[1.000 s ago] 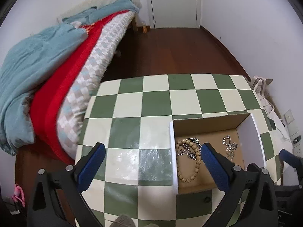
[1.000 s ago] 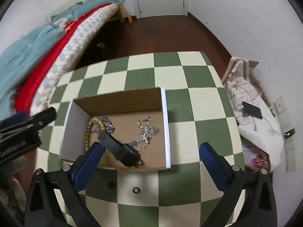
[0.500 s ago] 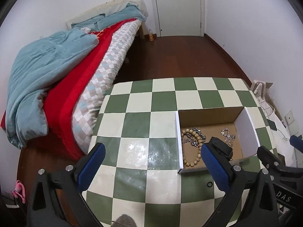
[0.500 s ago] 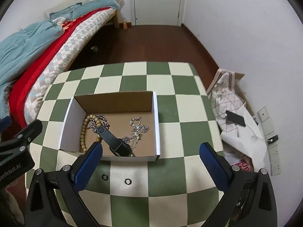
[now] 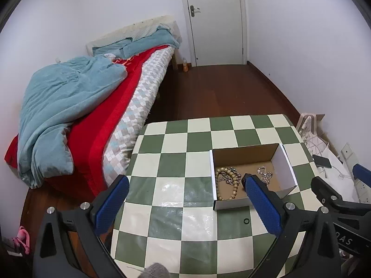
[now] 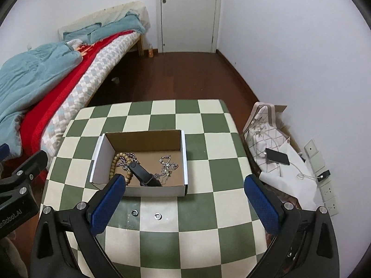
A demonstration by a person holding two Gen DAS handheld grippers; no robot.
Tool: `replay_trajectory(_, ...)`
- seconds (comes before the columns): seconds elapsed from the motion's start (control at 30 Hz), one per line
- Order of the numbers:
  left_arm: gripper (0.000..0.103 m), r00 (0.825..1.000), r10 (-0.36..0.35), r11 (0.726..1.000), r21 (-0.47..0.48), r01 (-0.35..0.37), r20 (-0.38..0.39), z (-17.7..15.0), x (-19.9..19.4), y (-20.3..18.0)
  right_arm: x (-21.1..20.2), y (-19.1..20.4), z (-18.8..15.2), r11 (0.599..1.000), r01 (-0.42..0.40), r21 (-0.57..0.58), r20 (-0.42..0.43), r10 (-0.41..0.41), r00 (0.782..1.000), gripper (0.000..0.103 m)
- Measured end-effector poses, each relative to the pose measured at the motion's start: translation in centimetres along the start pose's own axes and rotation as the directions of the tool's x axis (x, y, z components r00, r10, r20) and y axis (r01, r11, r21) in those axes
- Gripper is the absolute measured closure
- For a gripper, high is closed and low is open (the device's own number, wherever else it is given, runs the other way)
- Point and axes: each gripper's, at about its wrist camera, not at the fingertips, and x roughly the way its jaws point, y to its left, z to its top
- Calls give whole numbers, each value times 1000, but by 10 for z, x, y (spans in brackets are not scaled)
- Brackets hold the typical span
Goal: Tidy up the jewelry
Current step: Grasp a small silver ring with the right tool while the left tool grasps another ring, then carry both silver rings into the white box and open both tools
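Observation:
An open cardboard box (image 6: 183,157) (image 5: 283,162) sits on the green-and-white checkered table (image 6: 208,125) (image 5: 176,162). Inside lie a wooden bead bracelet (image 6: 116,164) (image 5: 219,176), a silver chain (image 6: 167,164) (image 5: 264,172) and a black band (image 6: 142,175). Two small rings (image 6: 134,213) (image 6: 158,216) lie on the table in front of the box; one ring shows in the left wrist view (image 5: 246,220). My left gripper (image 5: 185,202) and right gripper (image 6: 183,201) are both open and empty, held above the near side of the table.
A bed (image 5: 111,106) with red and blue covers stands left of the table. A phone on a cable (image 6: 277,156) lies on white fabric right of the table. A white door (image 6: 189,14) is at the far wall across dark wood floor.
Both grippers have pulled back and risen away from the box, so the table and room look smaller and farther. Both stay open.

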Motion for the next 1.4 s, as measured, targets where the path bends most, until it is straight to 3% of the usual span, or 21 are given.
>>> replay_trajectory(0.1,0,1000,22,1000,-7,-22,18,-6,-4,0,-12,-2,-3,1000,-15,17,18,15,1000,0)
replay_trajectory(0.23,0,992,129,991,27,-129,18,-25,8,-3,-17,-2,-12,999,-32,37,21,31,999,0)
replay_trajectory(0.37,0,972,232,970,77,-229,-29,-52,38,-3,7,-1,-38,997,-57,44,-47,59,997,0)
replay_trajectory(0.4,0,967,247,966,85,-242,-56,-60,49,-2,16,1,-44,997,-60,41,-63,62,996,7)
replay_trajectory(0.43,0,964,255,964,90,-248,-78,-66,56,-1,26,3,-52,997,-70,37,-81,72,994,27)
replay_trajectory(0.5,0,955,275,959,100,-265,-109,-76,69,1,52,7,-67,996,-88,34,-140,92,986,58)
replay_trajectory(0.57,0,945,296,953,108,-283,-136,-84,81,4,78,10,-81,990,-129,53,-185,137,973,59)
replay_trajectory(0.73,0,931,318,947,109,-303,-176,-93,95,11,120,20,-102,981,-181,67,-195,190,962,59)
replay_trajectory(0.9,0,927,318,947,102,-303,-197,-96,102,14,137,34,-108,987,-160,13,-177,160,971,59)
replay_trajectory(0.97,0,929,309,951,99,-294,-202,-96,103,11,138,40,-110,991,-134,-28,-164,128,978,66)
replay_trajectory(1.0,0,931,302,953,99,-288,-206,-96,103,9,138,42,-111,992,-123,-43,-156,115,981,86)
replay_trajectory(1.03,0,933,293,955,98,-278,-209,-96,103,8,138,43,-112,992,-111,-57,-151,102,983,90)
replay_trajectory(1.13,0,948,231,972,83,-218,-218,-95,102,-4,138,32,-115,993,-113,-23,-150,108,983,90)
replay_trajectory(1.23,0,961,129,991,76,-113,-244,-93,106,-26,132,7,-115,992,-114,61,-145,122,982,90)
replay_trajectory(1.4,1,952,-24,994,95,56,-306,-94,123,-74,119,-31,-116,985,-98,144,-132,117,984,90)
